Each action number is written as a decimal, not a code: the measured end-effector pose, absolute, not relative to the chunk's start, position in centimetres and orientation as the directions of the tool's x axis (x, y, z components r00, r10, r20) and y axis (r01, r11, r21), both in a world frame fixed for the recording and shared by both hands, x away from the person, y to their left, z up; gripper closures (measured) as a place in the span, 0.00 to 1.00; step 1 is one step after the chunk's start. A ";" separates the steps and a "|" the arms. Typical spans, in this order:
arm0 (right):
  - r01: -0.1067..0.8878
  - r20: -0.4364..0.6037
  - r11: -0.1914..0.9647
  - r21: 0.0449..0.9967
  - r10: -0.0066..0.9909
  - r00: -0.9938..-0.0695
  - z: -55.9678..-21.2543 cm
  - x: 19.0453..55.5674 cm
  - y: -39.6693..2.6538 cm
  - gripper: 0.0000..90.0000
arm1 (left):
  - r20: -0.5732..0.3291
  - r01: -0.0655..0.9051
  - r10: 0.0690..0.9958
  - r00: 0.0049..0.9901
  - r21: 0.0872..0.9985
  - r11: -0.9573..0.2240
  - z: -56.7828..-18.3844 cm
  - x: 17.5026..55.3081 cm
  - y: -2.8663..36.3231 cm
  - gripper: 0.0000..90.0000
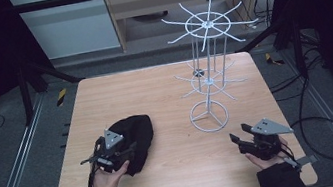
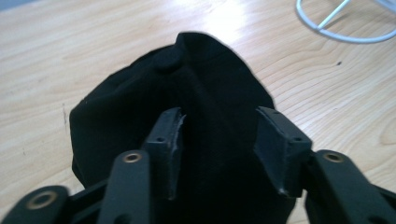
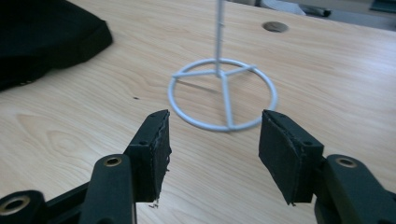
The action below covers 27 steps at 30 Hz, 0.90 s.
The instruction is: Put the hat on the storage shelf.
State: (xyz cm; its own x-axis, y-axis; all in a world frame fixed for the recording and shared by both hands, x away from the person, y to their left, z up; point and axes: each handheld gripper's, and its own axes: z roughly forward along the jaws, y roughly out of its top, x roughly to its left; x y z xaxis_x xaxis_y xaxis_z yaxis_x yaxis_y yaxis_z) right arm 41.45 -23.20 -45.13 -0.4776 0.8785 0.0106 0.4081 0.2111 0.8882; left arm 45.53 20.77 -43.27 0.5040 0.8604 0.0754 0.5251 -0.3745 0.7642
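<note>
While the black cap (image 1: 134, 140) lay crumpled on the table (image 1: 154, 90), well to the left of the white wire stand (image 1: 205, 85), it sat within easy reach of the left hand, which is judged to explain its position near the person's edge. The stand stood upright toward the far right of the table, its hooked spokes bare, apparently awaiting the cap.

The left gripper (image 1: 108, 153) was at the near-left side of the cap, on the side away from the stand. In the left gripper view its jaws stood apart over the dark cloth (image 2: 205, 107), the fabric between them, but the pads (image 2: 171, 140) were not seen pressing on it; no grip was established. The left hand (image 1: 110, 179) lay low, palm under the tool, forearm entering from the near edge.

The right gripper (image 1: 242, 134) was just right of and nearer than the stand's ring base (image 3: 223, 95), jaws spread and empty, aimed at that base. The right hand (image 1: 265, 156) held it low and nearly level, seemingly positioned to steady the stand.
</note>
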 end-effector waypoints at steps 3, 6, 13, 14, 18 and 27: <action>0.422 0.018 0.195 0.885 0.893 -0.451 -45.6 41.5 -24.4 0.47 | 0.072 0.532 0.863 0.500 0.761 -0.372 -43.4 45.7 20.9 0.64; 0.443 0.033 0.178 0.879 0.903 -0.429 -46.0 41.7 -25.1 0.47 | 0.067 0.547 0.867 0.494 0.751 -0.369 -43.5 45.9 21.1 0.71; 0.455 0.018 0.191 0.870 0.909 -0.415 -46.7 42.1 -25.8 0.47 | 0.043 0.577 0.889 0.456 0.746 -0.332 -43.7 46.3 21.6 0.91; 0.462 0.022 0.188 0.867 0.911 -0.412 -46.8 42.1 -25.9 0.47 | 0.039 0.575 0.891 0.452 0.751 -0.324 -43.7 46.3 21.7 0.94; 0.470 0.031 0.179 0.864 0.914 -0.405 -47.1 42.2 -26.2 0.47 | 0.018 0.551 0.898 0.439 0.785 -0.285 -43.2 46.0 22.3 0.97; 0.478 0.019 0.184 0.859 0.921 -0.389 -47.7 42.6 -26.9 0.47 | -0.037 0.441 0.894 0.446 0.879 -0.184 -40.6 44.4 24.1 0.98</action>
State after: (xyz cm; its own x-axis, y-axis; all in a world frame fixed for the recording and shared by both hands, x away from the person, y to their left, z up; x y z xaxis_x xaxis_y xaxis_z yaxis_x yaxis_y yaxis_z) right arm 42.56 -26.88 -47.65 -0.3891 0.9210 0.0191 0.4775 0.1840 0.8591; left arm 44.40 24.10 -40.64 0.4463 0.8941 -0.0367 0.4408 -0.1840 0.8785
